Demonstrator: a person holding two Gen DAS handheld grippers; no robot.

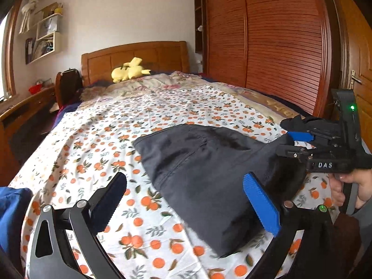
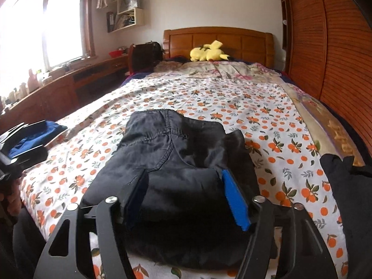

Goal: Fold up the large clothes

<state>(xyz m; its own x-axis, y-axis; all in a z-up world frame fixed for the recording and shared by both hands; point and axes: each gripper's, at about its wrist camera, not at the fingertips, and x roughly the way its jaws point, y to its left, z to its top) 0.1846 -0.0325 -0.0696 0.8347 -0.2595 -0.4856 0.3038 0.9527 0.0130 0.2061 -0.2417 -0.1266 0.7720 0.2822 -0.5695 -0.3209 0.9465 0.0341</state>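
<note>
A dark folded pair of trousers lies on the orange-print bedsheet; it also shows in the right wrist view. My left gripper is open and empty, with the near left part of the trousers between its fingers. My right gripper is open, its two fingers set around a raised fold of the trousers without pinching it. In the left wrist view the right gripper reaches in from the right over the trousers' edge.
A yellow plush toy lies by the wooden headboard. A blue garment sits at the bed's left edge, another dark garment at the right. A louvred wardrobe lines the right side, a desk the left.
</note>
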